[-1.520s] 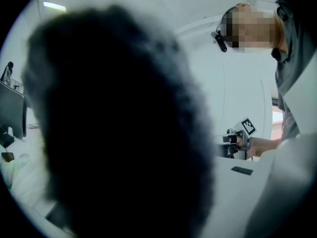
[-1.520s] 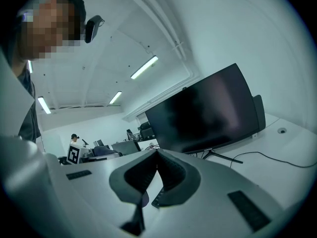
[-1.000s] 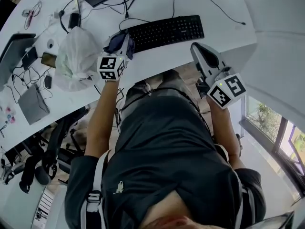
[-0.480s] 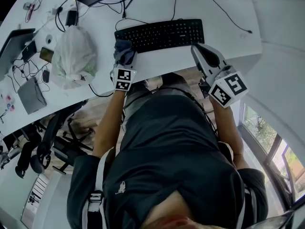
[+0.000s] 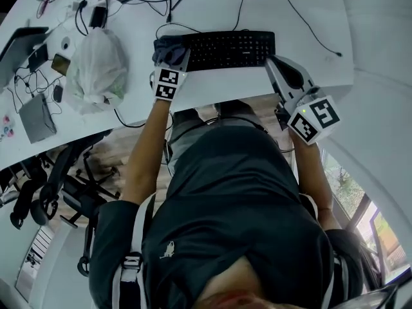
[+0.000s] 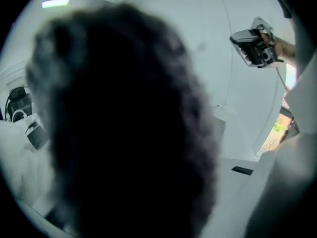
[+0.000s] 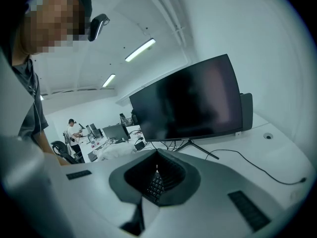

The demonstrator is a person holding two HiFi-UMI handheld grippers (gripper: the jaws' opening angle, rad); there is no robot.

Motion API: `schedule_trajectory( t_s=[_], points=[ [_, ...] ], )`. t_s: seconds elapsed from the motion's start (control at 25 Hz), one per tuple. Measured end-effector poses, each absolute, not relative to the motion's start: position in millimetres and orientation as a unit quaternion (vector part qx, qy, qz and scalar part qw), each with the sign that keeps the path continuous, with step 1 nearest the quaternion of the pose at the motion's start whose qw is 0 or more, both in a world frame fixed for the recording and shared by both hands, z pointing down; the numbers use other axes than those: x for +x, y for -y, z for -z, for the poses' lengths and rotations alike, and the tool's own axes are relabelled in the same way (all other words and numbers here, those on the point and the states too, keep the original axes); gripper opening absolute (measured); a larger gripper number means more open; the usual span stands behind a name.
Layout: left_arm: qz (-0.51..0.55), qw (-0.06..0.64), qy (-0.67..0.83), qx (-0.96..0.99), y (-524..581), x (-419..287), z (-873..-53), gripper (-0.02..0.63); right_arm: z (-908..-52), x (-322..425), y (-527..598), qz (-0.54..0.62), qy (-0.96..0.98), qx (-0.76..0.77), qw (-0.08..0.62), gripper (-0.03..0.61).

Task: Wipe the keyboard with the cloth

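The black keyboard (image 5: 228, 48) lies across the white desk (image 5: 212, 82). A dark blue cloth (image 5: 167, 50) rests on the keyboard's left end, and my left gripper (image 5: 174, 56) is shut on it. In the left gripper view the cloth (image 6: 124, 128) fills nearly the whole picture and hides the jaws. My right gripper (image 5: 275, 64) hovers at the keyboard's right end, shut and empty. In the right gripper view its white jaws meet, and a strip of keyboard keys (image 7: 154, 185) shows through the hollow between them.
A white plastic bag (image 5: 96, 66) sits left of the keyboard, with a phone (image 5: 56, 64), cables and a grey tablet (image 5: 35, 118) further left. A dark monitor (image 7: 190, 100) stands behind the keyboard. Office chairs (image 5: 58, 192) stand below the desk edge.
My left gripper has carried the cloth forward from the desk's near edge onto the keyboard's left end. The right gripper has edged closer to the keyboard's right end.
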State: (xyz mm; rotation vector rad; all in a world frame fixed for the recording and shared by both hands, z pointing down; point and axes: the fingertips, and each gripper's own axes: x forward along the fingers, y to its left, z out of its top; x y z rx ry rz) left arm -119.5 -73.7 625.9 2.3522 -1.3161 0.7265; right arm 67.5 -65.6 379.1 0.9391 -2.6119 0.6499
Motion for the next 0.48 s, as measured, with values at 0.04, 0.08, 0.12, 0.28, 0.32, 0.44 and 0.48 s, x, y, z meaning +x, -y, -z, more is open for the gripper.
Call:
schedule_trajectory(
  t_s=[0.04, 0.08, 0.12, 0.28, 0.32, 0.44, 0.48],
  points=[
    [-0.254, 0.184, 0.454, 0.834, 48, -109, -630, 0.066, -380, 68, 66, -0.228, 0.906, 0.326, 0.145, 0.009],
    [-0.256, 0.191, 0.442, 0.838, 22, -98, -634, 0.066, -381, 68, 66, -0.231, 0.905, 0.326, 0.145, 0.009],
    [-0.261, 0.196, 0.429, 0.842, 0, -88, -638, 0.066, -382, 68, 67, -0.233, 0.905, 0.325, 0.145, 0.009],
    [-0.264, 0.193, 0.422, 0.845, -2, -86, -636, 0.066, -383, 59, 68, -0.233, 0.908, 0.315, 0.148, 0.009],
    [-0.254, 0.185, 0.435, 0.844, 17, -94, -629, 0.066, -382, 55, 69, -0.232, 0.909, 0.313, 0.148, 0.009],
    [-0.233, 0.18, 0.466, 0.834, 80, -115, -616, 0.066, -379, 46, 69, -0.226, 0.913, 0.307, 0.147, 0.009],
    [-0.235, 0.187, 0.468, 0.831, 93, -118, -619, 0.066, -378, 43, 67, -0.224, 0.914, 0.305, 0.147, 0.009]
  ],
)
